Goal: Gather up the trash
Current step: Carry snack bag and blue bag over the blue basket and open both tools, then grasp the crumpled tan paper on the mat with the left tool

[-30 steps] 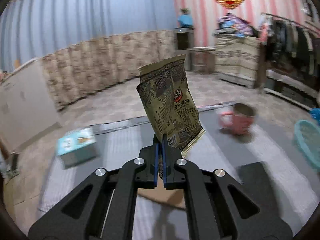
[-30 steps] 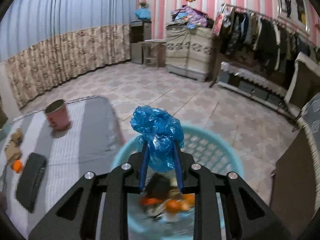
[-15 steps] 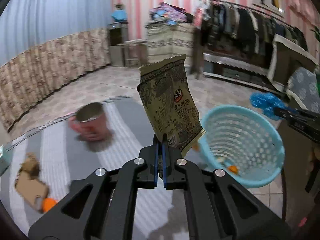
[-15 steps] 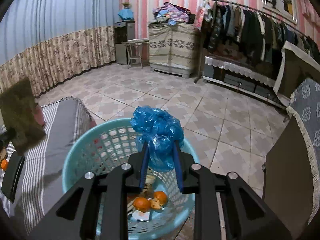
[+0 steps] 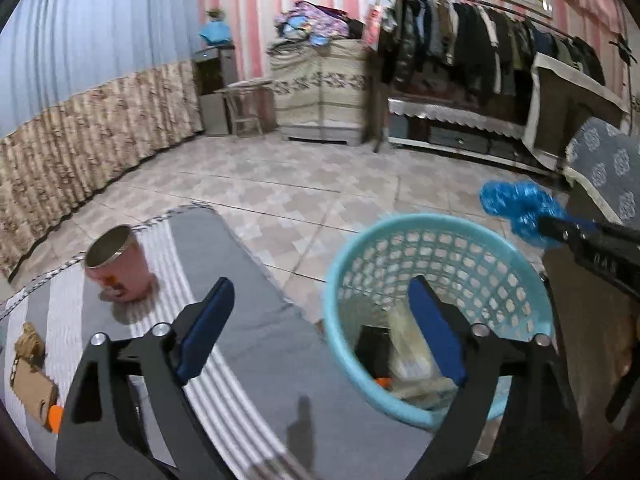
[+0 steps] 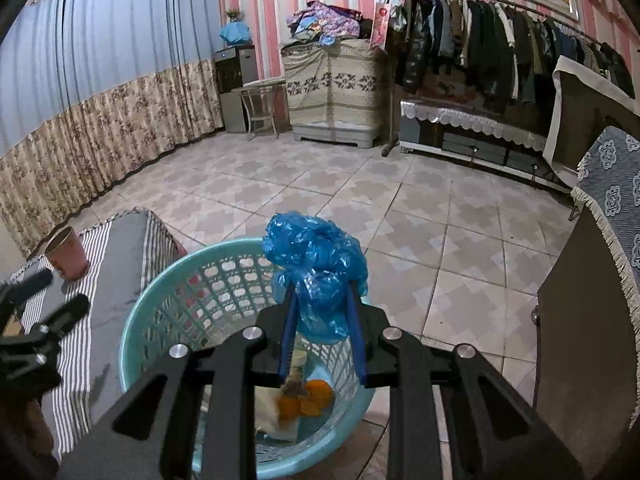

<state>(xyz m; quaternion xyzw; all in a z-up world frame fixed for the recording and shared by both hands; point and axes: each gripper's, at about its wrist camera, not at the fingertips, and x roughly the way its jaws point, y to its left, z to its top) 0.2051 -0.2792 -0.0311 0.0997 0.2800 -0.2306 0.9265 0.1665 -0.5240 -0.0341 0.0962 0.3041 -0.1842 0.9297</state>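
My left gripper [image 5: 320,284] hangs over the table edge and the near rim of the light blue basket [image 5: 340,280]. Its jaws are opening wide and nothing is between them. A blurred pale wrapper [image 5: 406,350] lies inside the basket behind the right finger. My right gripper [image 6: 320,292] is shut on a crumpled blue plastic bag [image 6: 316,256], held above the basket [image 6: 132,328]. Orange peels [image 6: 306,398] and white paper lie at its bottom. In the left wrist view the blue bag [image 5: 516,204] shows at the right, above the basket's far rim.
A pink cup [image 5: 118,264] stands on the grey striped table cloth [image 5: 240,340]. A cardboard scrap [image 5: 32,384] and an orange bit [image 5: 54,418] lie at the table's left. A dark cabinet [image 6: 580,340] stands right of the basket, and tiled floor lies beyond.
The left gripper swung right from the table to the basket, then opened; the brown snack packet is gone from its jaws. The right gripper with the blue bag shifted slightly over the basket.
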